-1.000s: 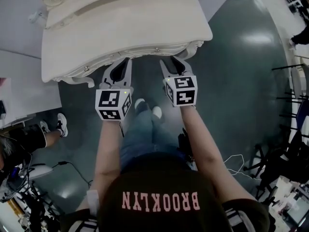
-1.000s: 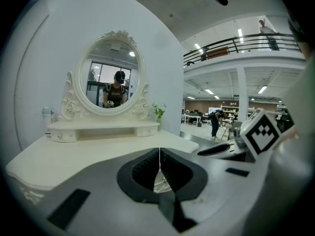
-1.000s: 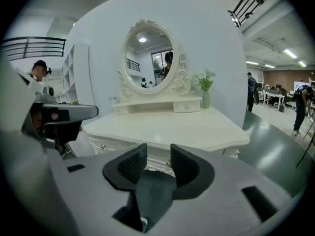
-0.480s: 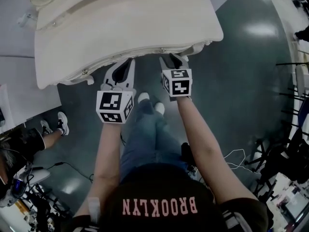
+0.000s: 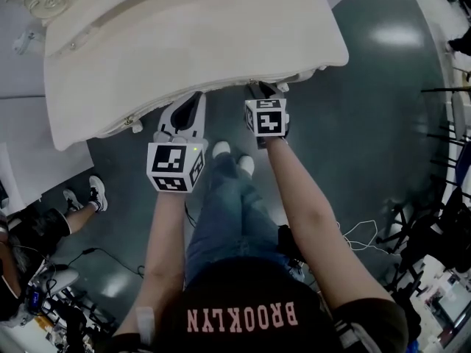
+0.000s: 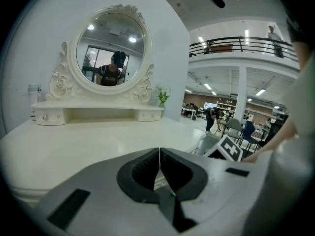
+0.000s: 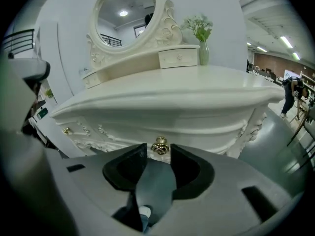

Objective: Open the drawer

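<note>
Surface [image 5: 191,43]: cream, carved edge, broad. It lies ahead of and above the right hand-held gripper [image 7: 158,154]. The left hand-held gripper [image 6: 159,156] sits higher and looks across the top of it.

Mirror [image 7: 129,14]: oval, ornate frame, at the far back, well beyond both.

Drawer [image 7: 197,132]: the curved front under the surface lip, straight ahead of the right hand-held gripper. Appears flush and shut; the task looks not yet begun.

Right hand-held gripper: jaws apart, nothing clamped.

Left hand-held gripper: jaws together with nothing between them, beside the right one and taking no part.

Knob [image 7: 159,145]: small, gold, on the drawer front, sitting in the gap at the right jaw tips. A sliver of space shows on either side.

Handling, as a judgement:
- The drawer is rigid wood and likely light, though it may stick on its runners.
- The knob is the only hold. It is hard, smooth metal and probably slippery.
- Best to close the pads behind its head, on the neck, squarely, then pull straight back toward the body.
- A skewed pull could jam the drawer or let the jaws slip off.
</note>
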A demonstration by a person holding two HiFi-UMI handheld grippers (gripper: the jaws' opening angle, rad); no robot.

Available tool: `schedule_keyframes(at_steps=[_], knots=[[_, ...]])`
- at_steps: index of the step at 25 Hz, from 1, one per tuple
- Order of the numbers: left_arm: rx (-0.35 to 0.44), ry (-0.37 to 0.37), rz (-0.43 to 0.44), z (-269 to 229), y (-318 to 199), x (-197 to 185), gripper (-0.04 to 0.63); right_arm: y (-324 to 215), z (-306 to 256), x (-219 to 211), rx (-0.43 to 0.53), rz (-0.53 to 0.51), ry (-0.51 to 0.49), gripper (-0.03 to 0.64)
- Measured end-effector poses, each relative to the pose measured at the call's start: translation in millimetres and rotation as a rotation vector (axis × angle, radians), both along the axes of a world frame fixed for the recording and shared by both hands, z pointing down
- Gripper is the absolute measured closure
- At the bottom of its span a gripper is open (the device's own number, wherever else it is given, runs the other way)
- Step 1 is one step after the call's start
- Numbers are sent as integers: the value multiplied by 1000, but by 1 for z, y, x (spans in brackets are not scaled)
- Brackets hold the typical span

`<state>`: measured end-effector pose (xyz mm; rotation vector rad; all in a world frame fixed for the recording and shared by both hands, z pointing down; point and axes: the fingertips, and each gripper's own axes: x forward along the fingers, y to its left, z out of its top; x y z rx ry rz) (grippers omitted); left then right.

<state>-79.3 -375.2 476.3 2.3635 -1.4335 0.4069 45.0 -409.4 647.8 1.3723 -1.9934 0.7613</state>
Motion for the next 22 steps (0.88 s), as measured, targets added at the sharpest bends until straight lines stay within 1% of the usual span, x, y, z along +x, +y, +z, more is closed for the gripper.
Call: schedule_keyframes(at_steps=[6,11,16,22], knots=[[-26,11,12,6,0,-10,591,-10,9,-2,-36,27,35,497],[-42,30,28,13,-5,-16,591,-11,10,-3,-29,49,47,503],[-56,55,58,18,-9,-10,591,-11,9,-3,-45,50,64,505],[-52,70,104,17,-12,-1,591,-8,9,-2,-52,62,67,506]])
